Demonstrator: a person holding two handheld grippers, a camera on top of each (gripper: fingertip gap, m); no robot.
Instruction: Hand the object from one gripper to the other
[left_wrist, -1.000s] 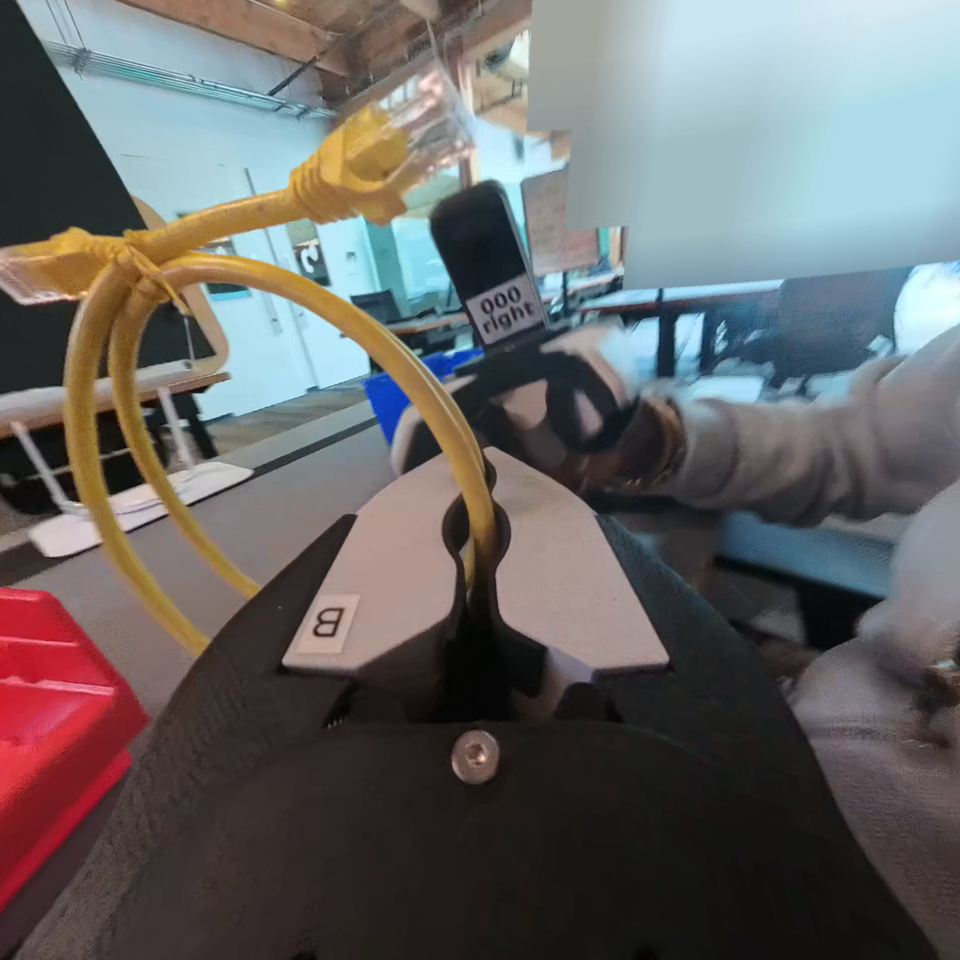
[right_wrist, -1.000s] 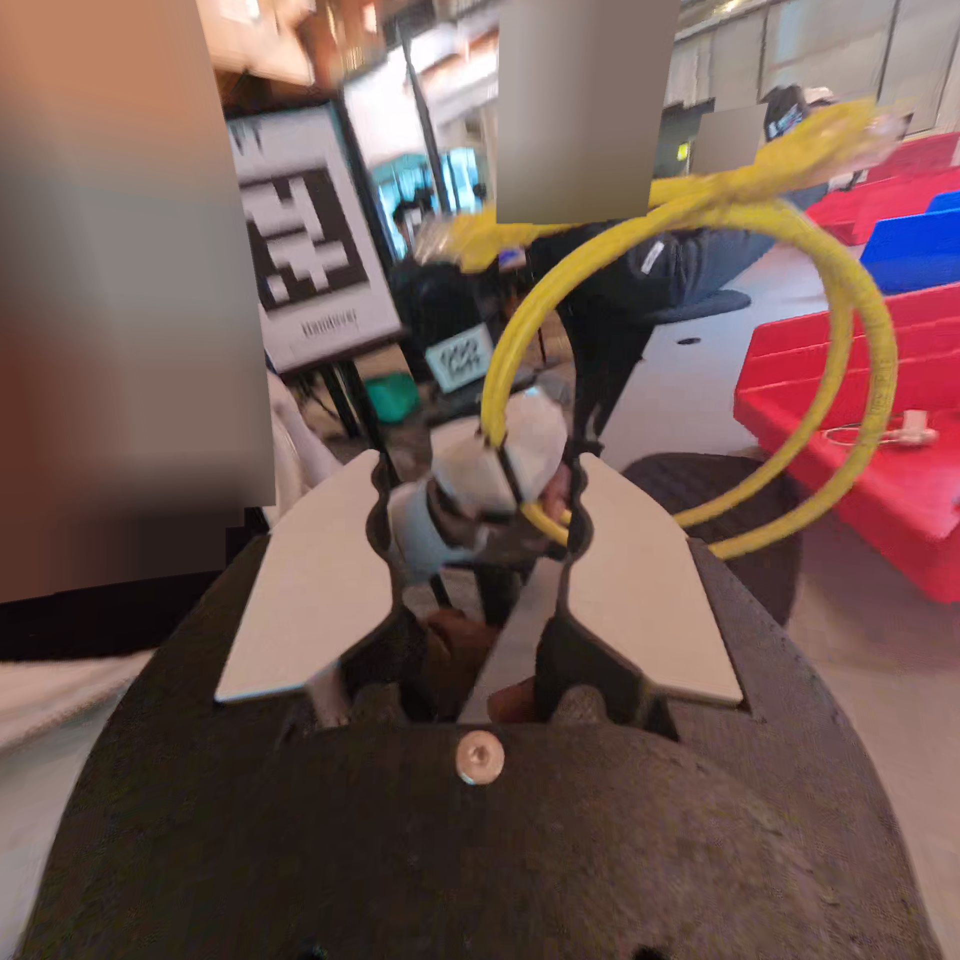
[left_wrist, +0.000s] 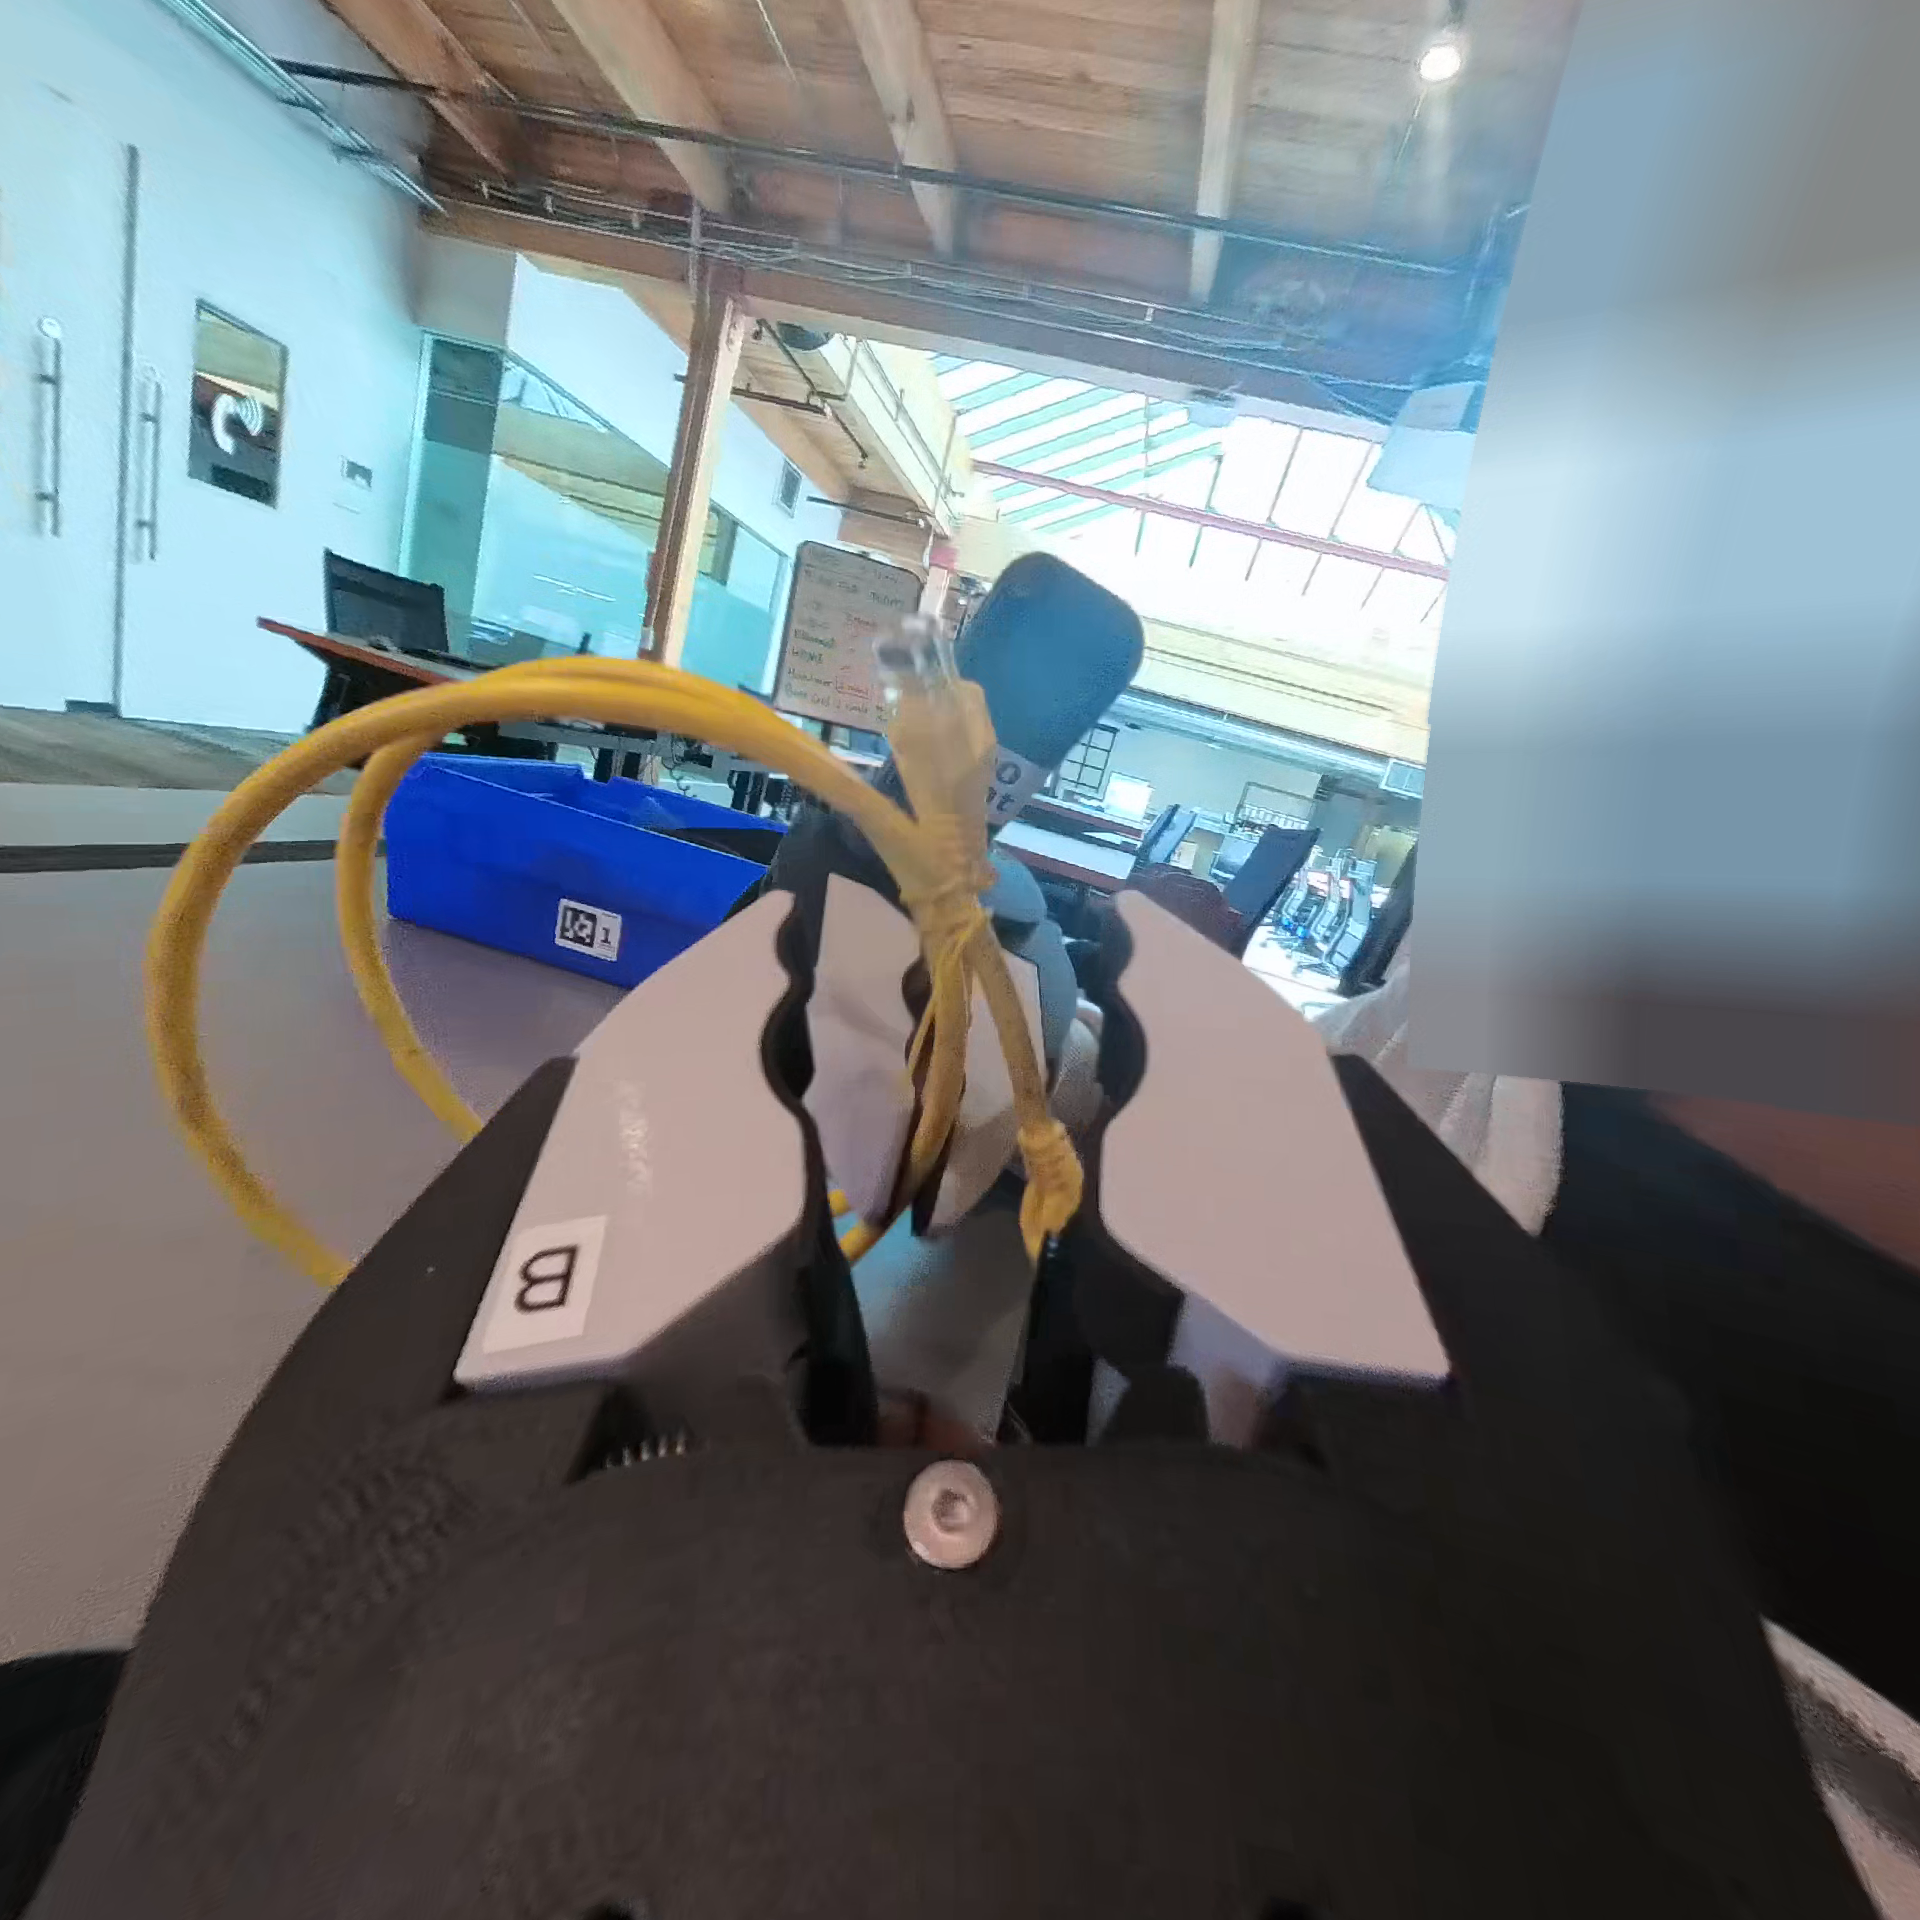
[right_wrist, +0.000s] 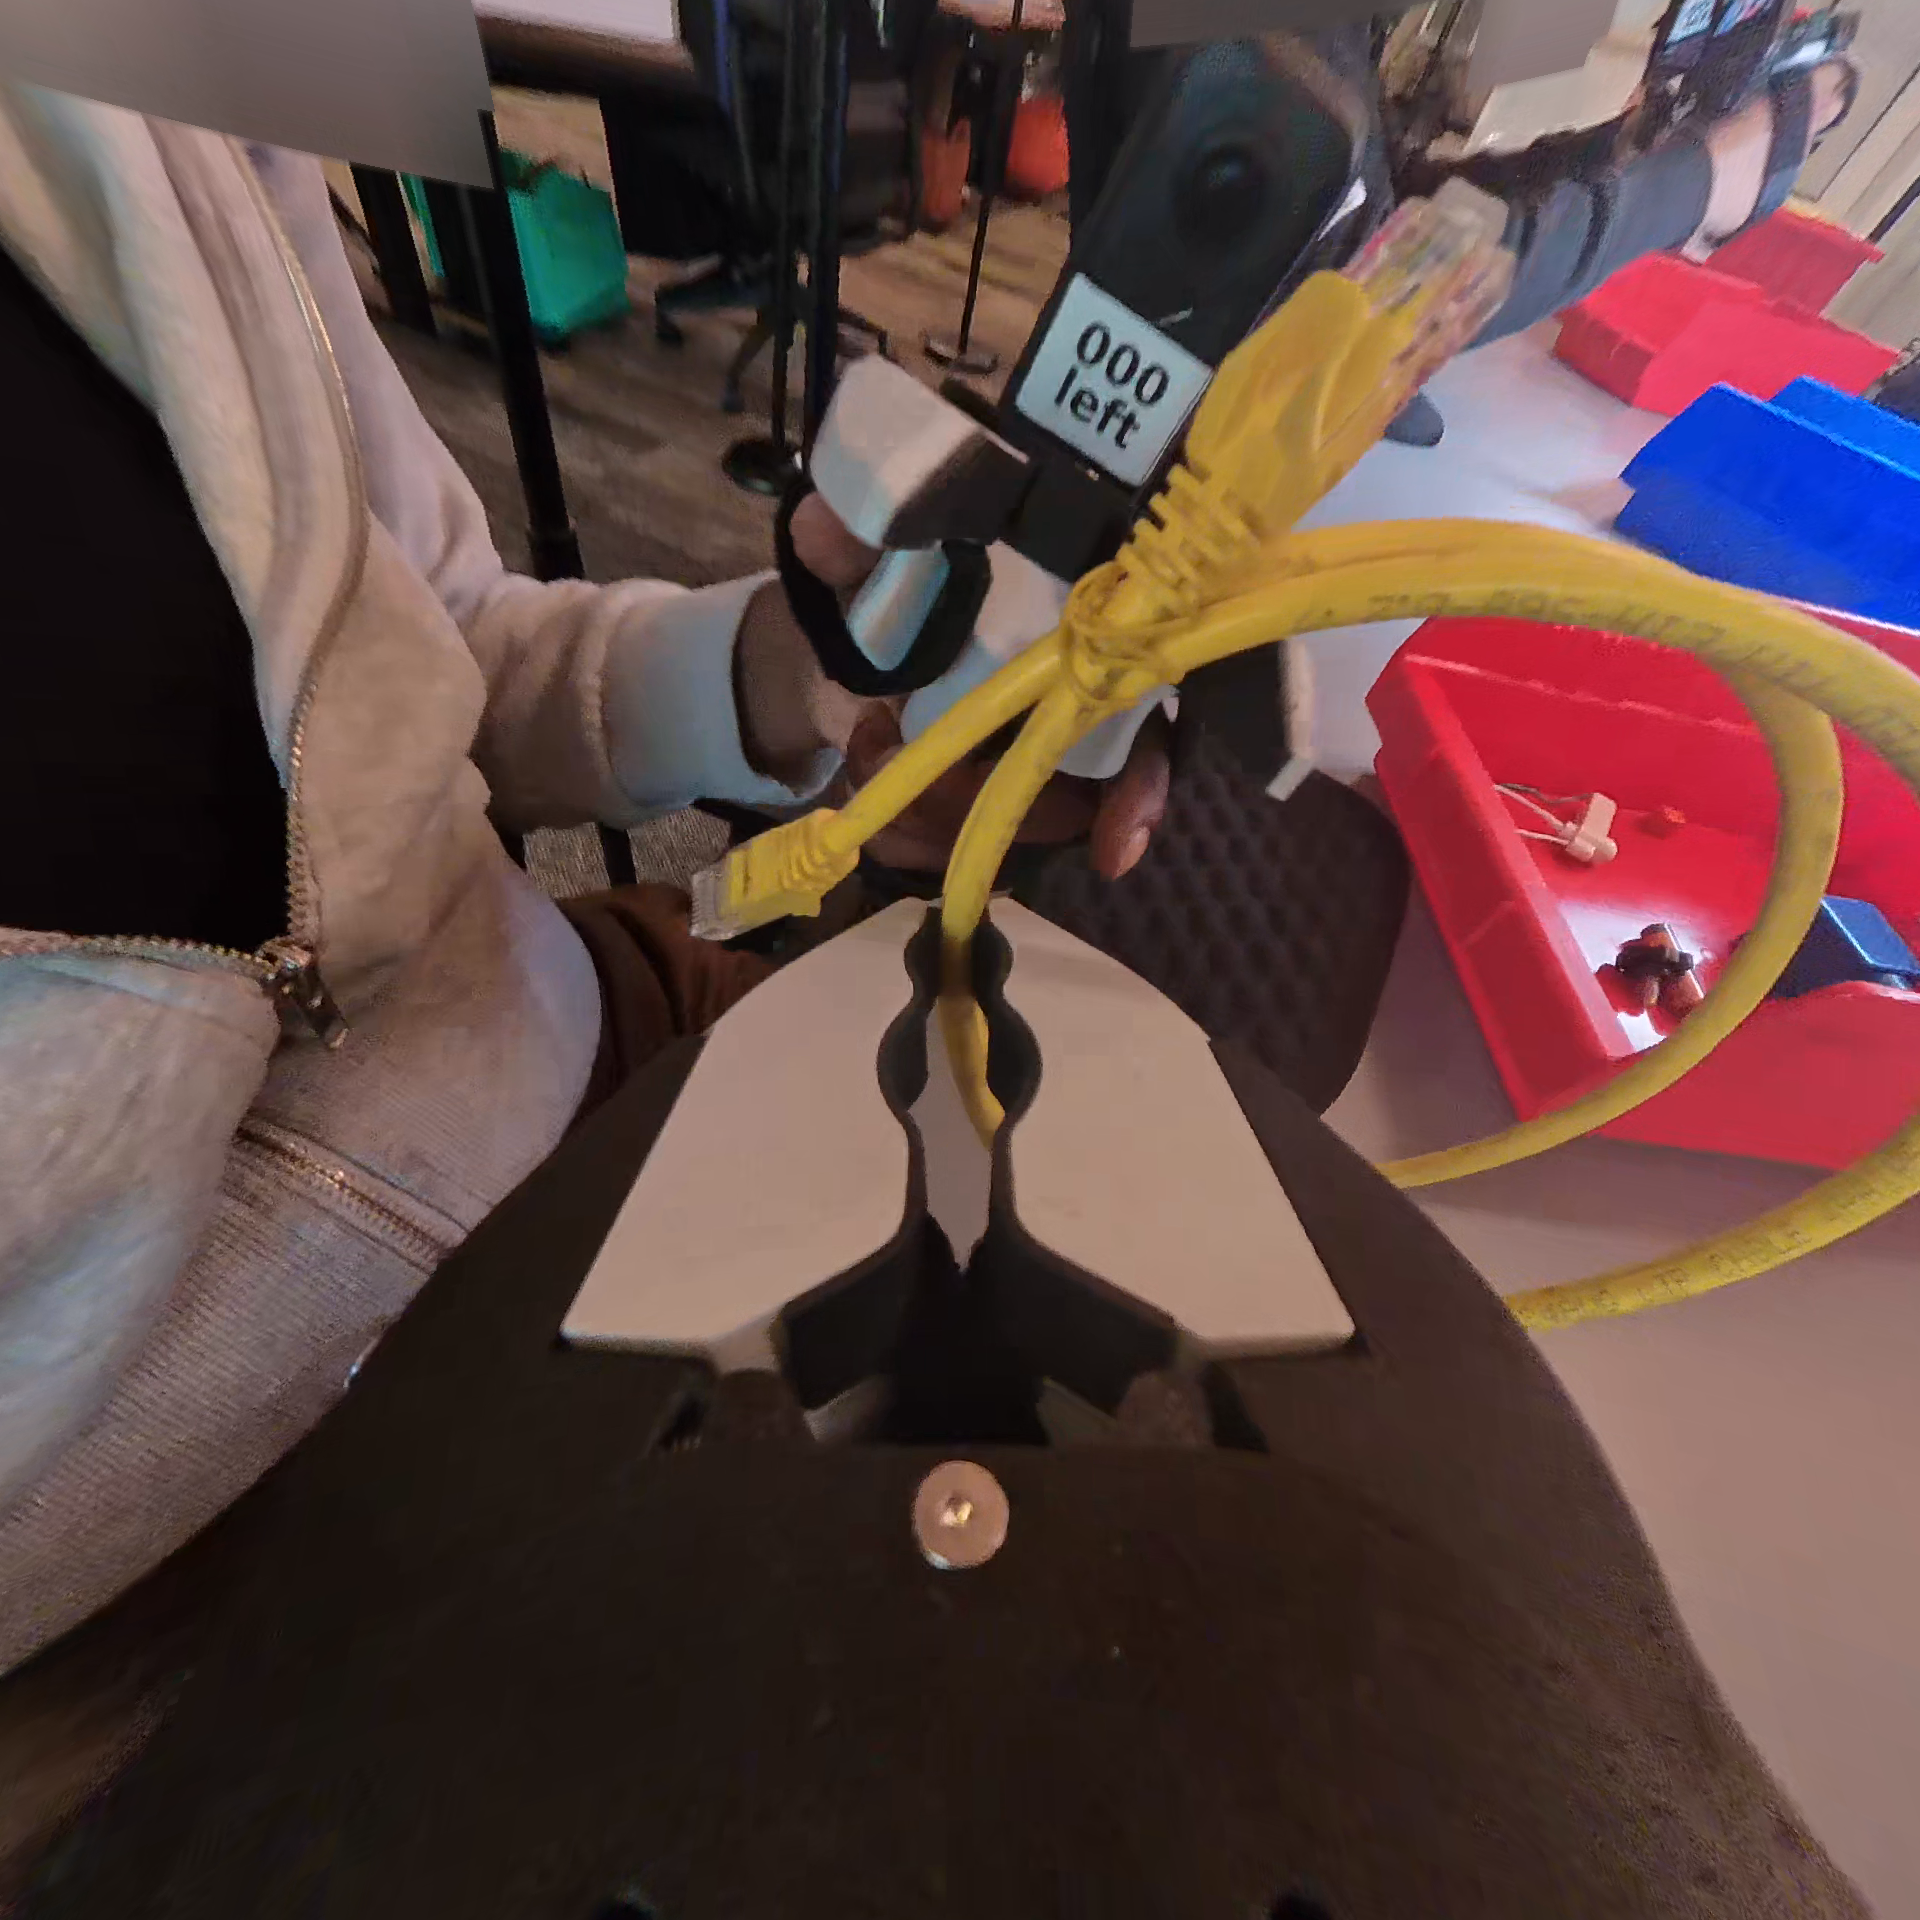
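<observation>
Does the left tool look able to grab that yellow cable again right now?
Probably yes: the left tool is open with the yellow cable hanging between its fingers, though the right tool is clamped on it.

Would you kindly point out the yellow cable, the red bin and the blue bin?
yellow cable (right_wrist: 1117, 634): right wrist view, on its tied knot.
red bin (right_wrist: 1475, 914): right wrist view, on its near wall.
blue bin (left_wrist: 488, 862): left wrist view, on its front wall.

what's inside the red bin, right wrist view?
Red bin: a small white connector with thin wires and some small dark parts. The yellow cable loop crosses it; the rest is out of frame.
</observation>
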